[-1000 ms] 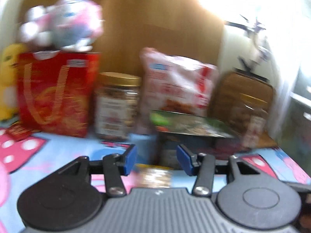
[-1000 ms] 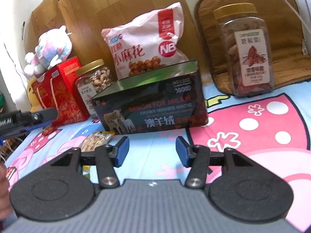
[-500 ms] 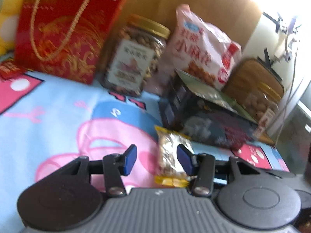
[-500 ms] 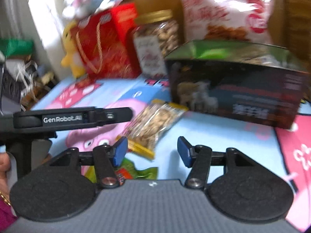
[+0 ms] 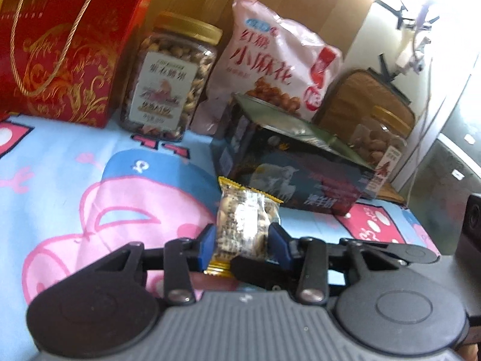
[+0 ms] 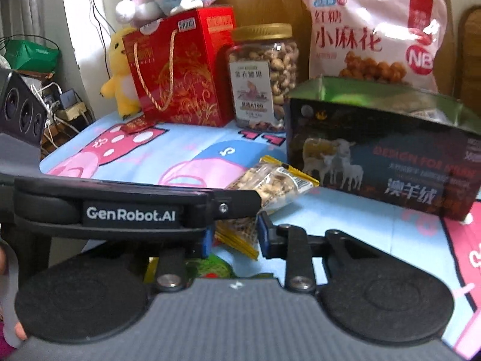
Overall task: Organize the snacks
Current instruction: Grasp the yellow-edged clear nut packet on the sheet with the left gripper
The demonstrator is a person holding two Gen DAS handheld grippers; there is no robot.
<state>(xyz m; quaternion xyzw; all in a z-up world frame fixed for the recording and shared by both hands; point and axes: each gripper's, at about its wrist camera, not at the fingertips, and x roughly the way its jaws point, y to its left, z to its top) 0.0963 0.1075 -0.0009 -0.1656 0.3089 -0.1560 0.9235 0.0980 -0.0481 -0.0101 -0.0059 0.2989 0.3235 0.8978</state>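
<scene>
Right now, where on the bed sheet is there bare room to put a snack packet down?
The cartoon sheet lies bare in front of the red gift bag and nut jar, left of the dark box. Crowded: the back row against the headboard, and near the left claw, shut on the nut packet.

A bed (image 6: pixel 186 147) covered with a light blue cartoon sheet, printed with pink pigs and red spotted patches, carries everything. Along its far edge, from ten o'clock to one o'clock in the right wrist view, stand a yellow plush toy (image 6: pixel 120 69), a red gift bag (image 6: pixel 180 72), a gold-lidded nut jar (image 6: pixel 264 75) and a pink snack bag (image 6: pixel 372 30). A dark open box (image 6: pixel 381 159) sits nearer, at two o'clock. A small red packet (image 6: pixel 139 125) lies flat before the gift bag. At the centre lies a clear nut packet (image 6: pixel 272 185), just beside the box. A second jar (image 5: pixel 378 138) stands at two o'clock in the left wrist view.
</scene>
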